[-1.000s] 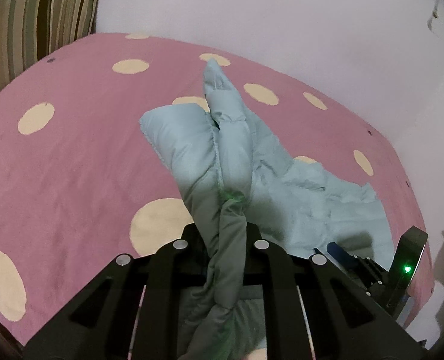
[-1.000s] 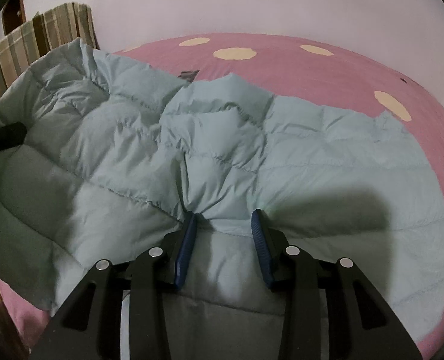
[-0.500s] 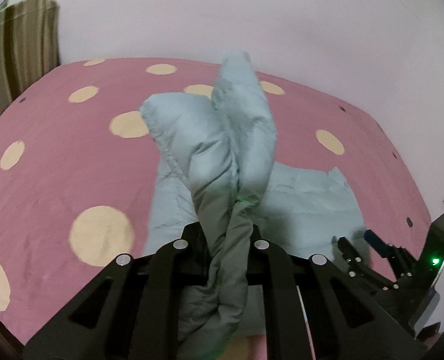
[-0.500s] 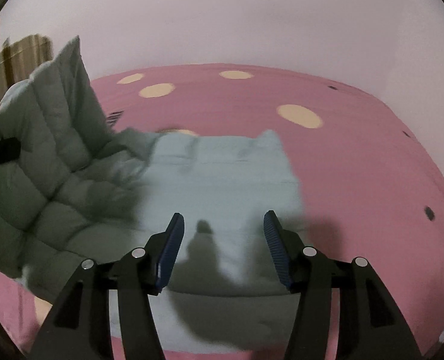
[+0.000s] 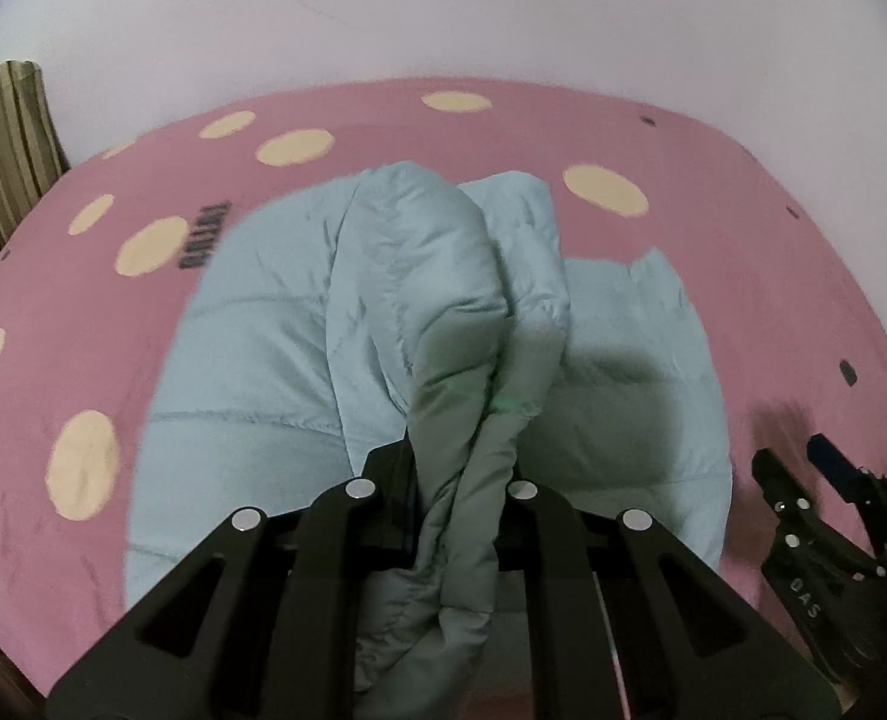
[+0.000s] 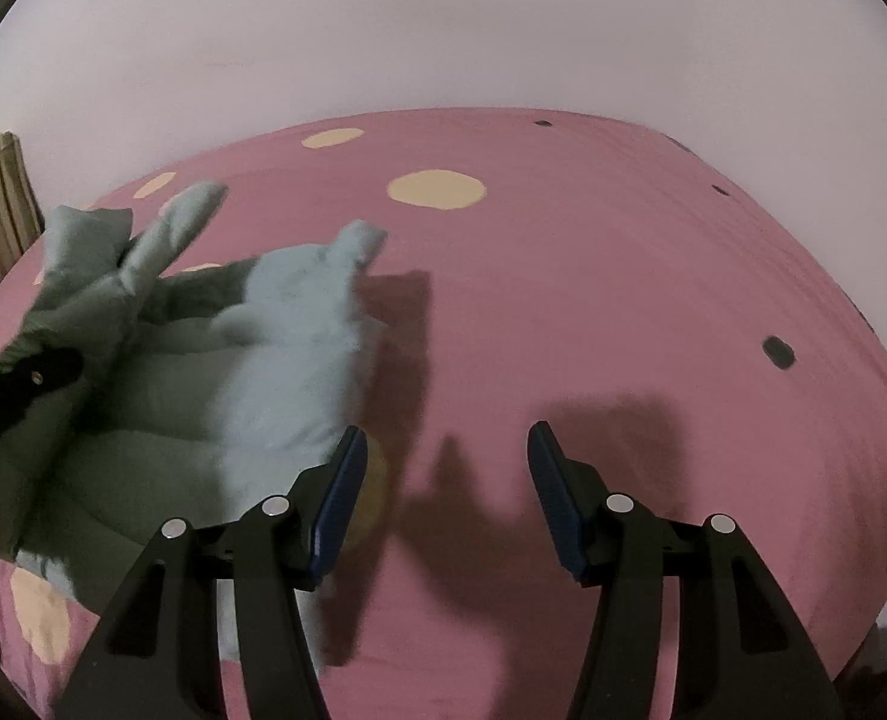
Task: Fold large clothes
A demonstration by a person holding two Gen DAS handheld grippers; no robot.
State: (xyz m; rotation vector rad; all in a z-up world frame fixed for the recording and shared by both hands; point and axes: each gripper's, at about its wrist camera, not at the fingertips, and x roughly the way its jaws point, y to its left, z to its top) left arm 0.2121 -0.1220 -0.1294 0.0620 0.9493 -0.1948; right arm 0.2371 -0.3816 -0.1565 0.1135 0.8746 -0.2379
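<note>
Left gripper [image 5: 461, 468] pinches a bunched fold of the pale blue quilted jacket [image 5: 263, 372], which spreads ahead on the pink spotted bedsheet [image 6: 563, 300]. Right gripper [image 6: 443, 480], jaws just widened, holds nothing; jacket lies leftward.

Dark lettering [image 5: 203, 237] on the bedsheet [image 5: 743, 276], blurred, perhaps a brand label.

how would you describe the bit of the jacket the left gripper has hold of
Start at the pink bed cover with cream dots, where a pale blue quilted jacket lies spread. A bunched fold rises off it between the left gripper fingers, the only raised, twisted part.
</note>
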